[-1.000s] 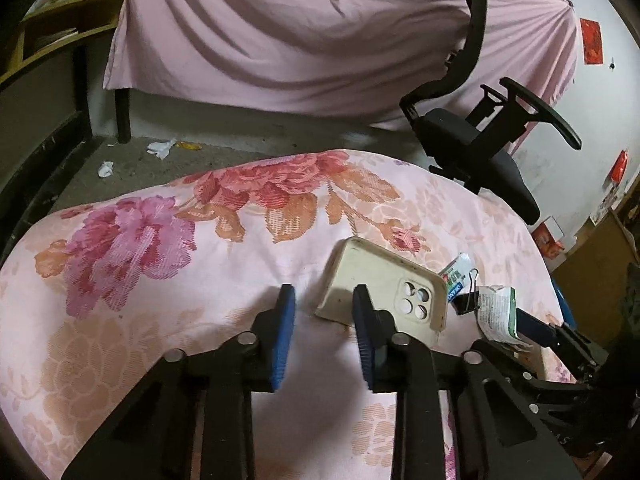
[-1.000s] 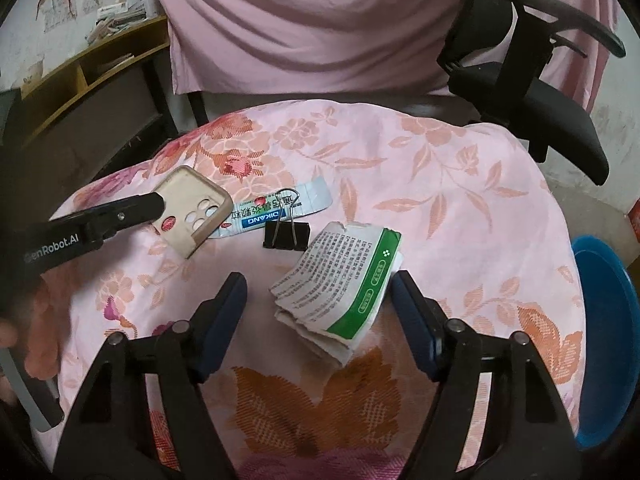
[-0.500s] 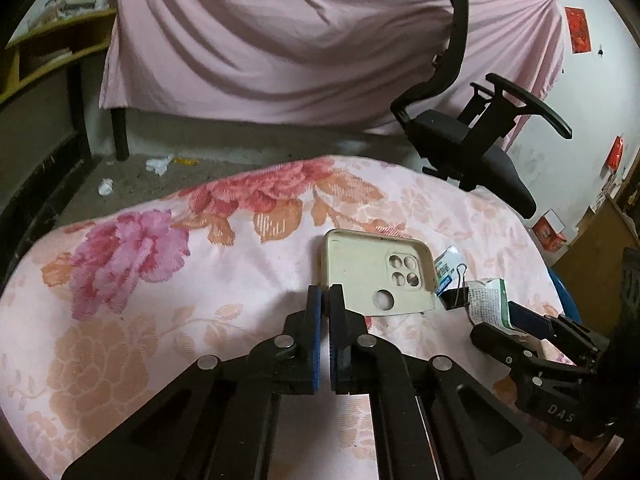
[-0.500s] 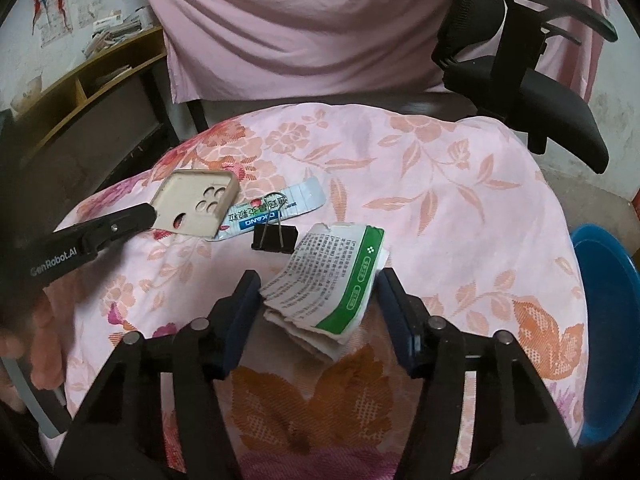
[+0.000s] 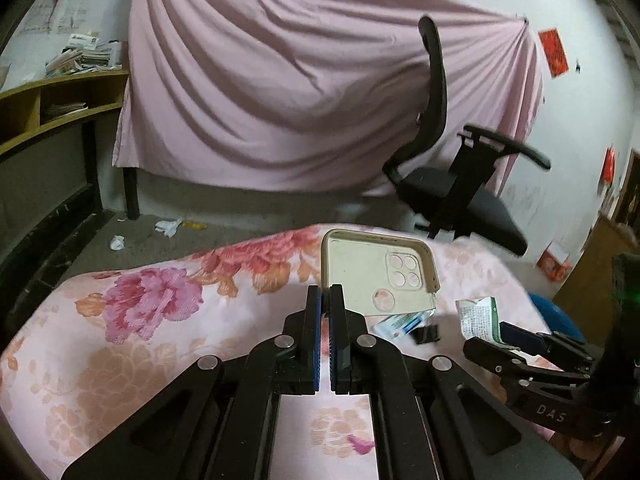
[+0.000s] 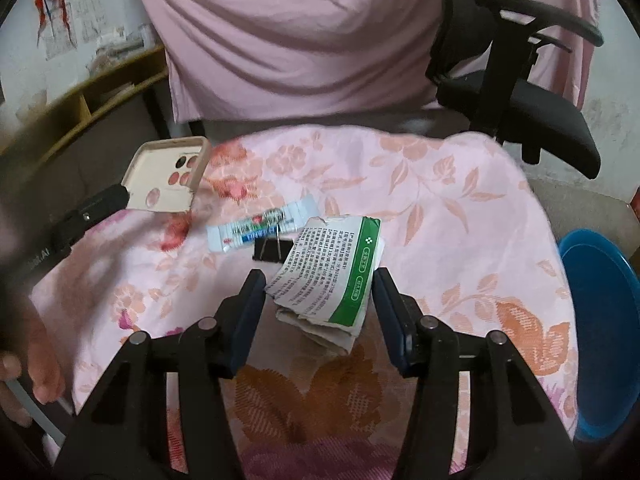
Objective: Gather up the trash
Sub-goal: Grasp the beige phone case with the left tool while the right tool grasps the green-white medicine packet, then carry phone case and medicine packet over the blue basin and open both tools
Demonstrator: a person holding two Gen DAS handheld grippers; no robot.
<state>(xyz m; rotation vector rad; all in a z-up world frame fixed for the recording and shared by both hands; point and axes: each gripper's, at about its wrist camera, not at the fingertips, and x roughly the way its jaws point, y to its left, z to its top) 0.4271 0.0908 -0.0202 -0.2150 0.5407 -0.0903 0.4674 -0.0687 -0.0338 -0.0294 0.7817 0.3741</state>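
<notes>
Phone case [image 5: 376, 276], beige, up off flowered cloth [image 5: 152, 320]; our left gripper [image 5: 325, 300] pinched tight on its edge, case sticking out at 1 o'clock from tips. Torn green-and-white paper packet [image 6: 332, 272] lies on cloth between fingers of our right gripper [image 6: 318, 292]; jaws have just been closing in, pads not yet squeezing it. Black binder clip [image 6: 272, 249] touching packet at its 10 o'clock. Small white sachet [image 6: 260, 226] just past clip. Blue bin [image 6: 600, 332] at 3 o'clock, off cloth.
</notes>
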